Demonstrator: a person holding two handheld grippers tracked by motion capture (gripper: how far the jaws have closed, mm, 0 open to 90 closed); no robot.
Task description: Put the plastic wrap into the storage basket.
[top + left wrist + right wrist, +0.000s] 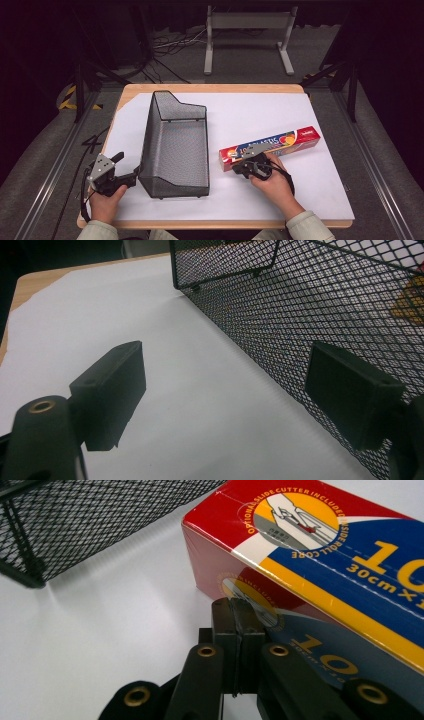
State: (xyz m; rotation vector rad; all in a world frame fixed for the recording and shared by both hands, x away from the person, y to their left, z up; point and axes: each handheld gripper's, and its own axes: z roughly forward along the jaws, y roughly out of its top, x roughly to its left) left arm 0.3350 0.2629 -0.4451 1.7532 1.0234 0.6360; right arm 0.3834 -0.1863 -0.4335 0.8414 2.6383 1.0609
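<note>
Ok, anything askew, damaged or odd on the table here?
Nothing stands out. The mesh basket sits upright on the white sheet, the box lies flat and intact beside it. The left claw is open by the basket; the right claw is shut against the box.

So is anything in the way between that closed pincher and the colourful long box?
Nothing visible. The right gripper, jaws pressed together, sits right up against the near side of the box. From the box to the mesh basket there is just bare white sheet.
</note>
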